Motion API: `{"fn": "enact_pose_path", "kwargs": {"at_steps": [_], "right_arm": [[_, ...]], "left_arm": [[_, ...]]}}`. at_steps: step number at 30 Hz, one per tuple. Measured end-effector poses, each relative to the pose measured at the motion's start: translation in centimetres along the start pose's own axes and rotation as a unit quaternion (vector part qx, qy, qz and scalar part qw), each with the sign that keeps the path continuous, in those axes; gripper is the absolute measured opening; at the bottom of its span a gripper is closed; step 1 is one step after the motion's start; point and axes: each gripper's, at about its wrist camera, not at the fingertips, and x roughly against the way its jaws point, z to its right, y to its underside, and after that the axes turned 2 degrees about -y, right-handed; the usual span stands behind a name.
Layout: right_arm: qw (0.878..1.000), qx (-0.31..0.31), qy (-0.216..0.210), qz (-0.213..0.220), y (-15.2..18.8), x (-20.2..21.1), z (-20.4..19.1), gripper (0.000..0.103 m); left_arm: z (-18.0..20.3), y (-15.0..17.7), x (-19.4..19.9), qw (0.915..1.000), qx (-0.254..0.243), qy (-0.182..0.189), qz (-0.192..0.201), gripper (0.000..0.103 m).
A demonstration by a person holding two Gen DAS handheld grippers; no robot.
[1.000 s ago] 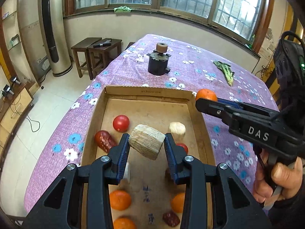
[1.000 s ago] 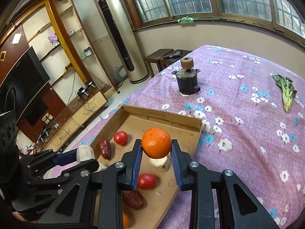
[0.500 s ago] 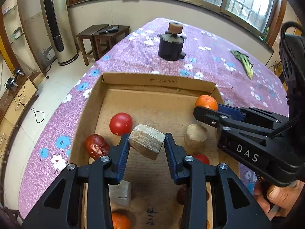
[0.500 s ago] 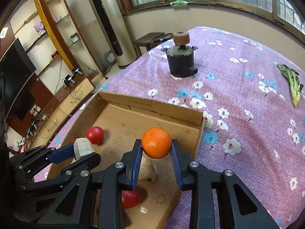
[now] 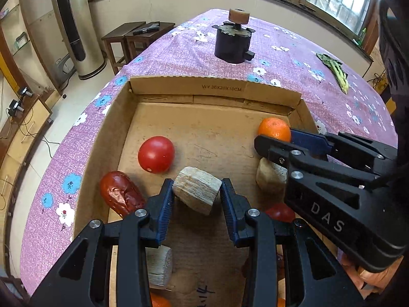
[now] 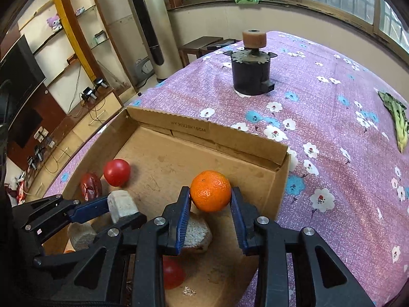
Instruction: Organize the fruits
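Note:
My left gripper is shut on a pale beige chunk and holds it low inside the cardboard box, over the middle of its floor. My right gripper is shut on an orange, held above the box's far right corner; the orange also shows in the left wrist view. On the box floor lie a red tomato, a red date, another beige chunk and a second tomato, partly hidden.
The box sits on a table with a purple flowered cloth. A dark motor with a brown roller stands beyond the box. A green vegetable lies at the right. The table's left edge drops to the floor.
Both grippers have moved forward and down into the box, each still holding its item. The box's far wall and the motor look closer.

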Motion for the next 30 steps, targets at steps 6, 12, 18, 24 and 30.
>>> {"fn": "enact_pose_path", "kwargs": {"at_steps": [6,12,18,24,30], "right_arm": [[1.0,0.003,0.002,0.002,0.1,0.3,0.0,0.035],[1.0,0.009,-0.003,0.008,0.6,1.2,-0.1,0.042],[0.999,0.016,-0.023,0.015,1.8,3.1,-0.5,0.048],[0.998,0.045,-0.046,0.03,3.1,5.4,-1.6,0.055],[0.995,0.071,-0.057,0.042,4.7,7.6,-2.5,0.056]], "left_arm": [[0.2,0.1,0.0,0.9999,-0.001,-0.015,-0.002,0.049],[0.2,0.9,1.5,0.9997,-0.007,-0.02,0.013,0.054],[-0.5,2.5,3.8,0.9994,0.011,-0.007,0.033,0.054],[-0.8,4.3,5.9,0.9982,0.018,-0.012,0.057,0.063],[-0.9,6.6,8.1,0.9973,0.01,-0.013,0.072,0.064]]}}
